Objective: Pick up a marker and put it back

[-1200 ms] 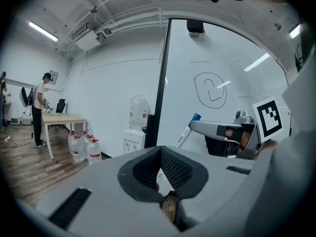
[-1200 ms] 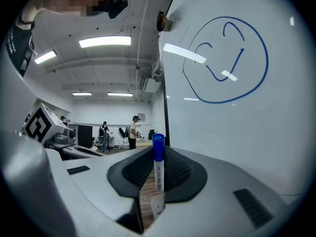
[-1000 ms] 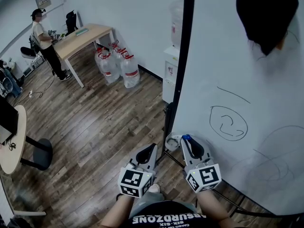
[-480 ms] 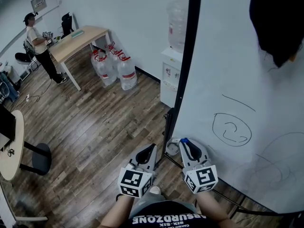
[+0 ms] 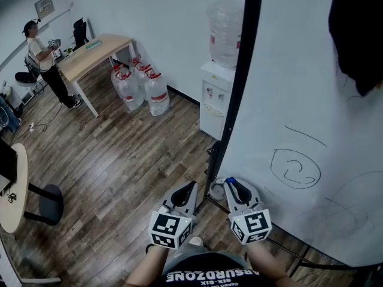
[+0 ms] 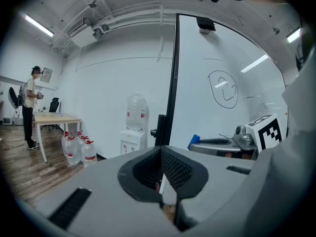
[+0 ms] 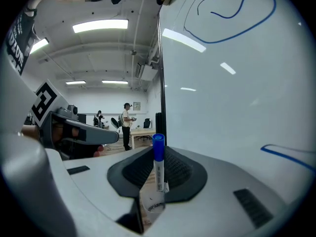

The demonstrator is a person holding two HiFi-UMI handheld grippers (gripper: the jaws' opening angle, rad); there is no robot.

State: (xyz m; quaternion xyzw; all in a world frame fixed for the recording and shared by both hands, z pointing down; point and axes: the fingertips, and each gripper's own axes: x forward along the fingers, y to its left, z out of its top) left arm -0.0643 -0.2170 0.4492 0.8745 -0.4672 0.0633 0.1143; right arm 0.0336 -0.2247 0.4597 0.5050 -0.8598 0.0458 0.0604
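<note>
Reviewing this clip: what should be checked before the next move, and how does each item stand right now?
1. Grip: right gripper clamps the marker upright: ok.
2. Cap: blue cap on: ok.
3. Other hand: left gripper shut, empty: ok.
4. Surroundings: whiteboard beside right gripper, no contact seen: ok.
5. Return spot for the marker in view: cannot tell.

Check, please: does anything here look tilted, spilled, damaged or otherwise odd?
Nothing stands out. The white marker with a blue cap stands upright, clamped in the right gripper. The left gripper is shut and empty. The large white whiteboard bears only pen scribbles.
</note>
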